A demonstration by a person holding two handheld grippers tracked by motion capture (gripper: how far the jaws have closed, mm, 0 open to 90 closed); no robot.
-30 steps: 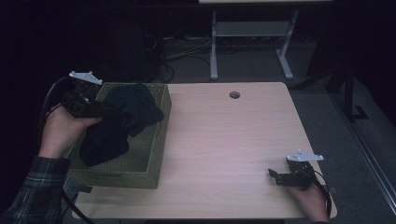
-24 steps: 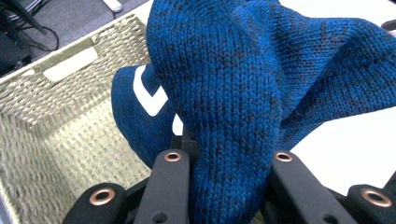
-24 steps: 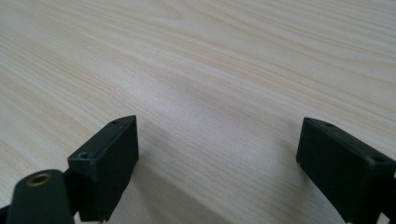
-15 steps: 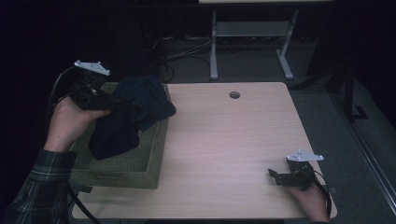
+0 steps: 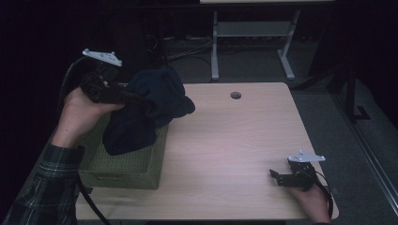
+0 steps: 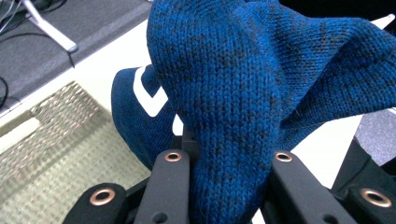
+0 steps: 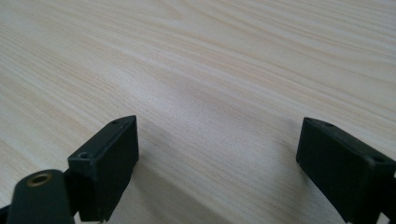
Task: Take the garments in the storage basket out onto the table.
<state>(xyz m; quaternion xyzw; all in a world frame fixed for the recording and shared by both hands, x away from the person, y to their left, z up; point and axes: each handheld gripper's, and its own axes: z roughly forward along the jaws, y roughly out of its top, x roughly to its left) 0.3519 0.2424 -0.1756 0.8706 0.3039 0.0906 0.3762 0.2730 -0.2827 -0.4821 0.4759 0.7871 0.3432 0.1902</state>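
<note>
A dark blue knitted garment [image 5: 150, 105] hangs bunched from my left gripper [image 5: 123, 97], which is shut on a thick fold of it above the green woven basket [image 5: 126, 166] at the table's left. Its lower end still droops into the basket. In the left gripper view the blue knit [image 6: 243, 93] is squeezed between the two black jaws, with the basket's weave [image 6: 56, 149] below. My right gripper [image 5: 278, 177] rests near the table's front right corner. In the right gripper view its jaws stand wide apart over bare wood [image 7: 219, 70], so this gripper [image 7: 217, 158] is open.
The light wooden table [image 5: 234, 140] has a round cable hole [image 5: 235, 95] at its far edge. A white metal stand [image 5: 253, 42] and cables lie on the grey floor behind. A plaid sleeve [image 5: 47, 187] comes in at the lower left.
My left gripper has risen and shifted right with the garment, pulling most of it up out of the basket. The right gripper has stayed put.
</note>
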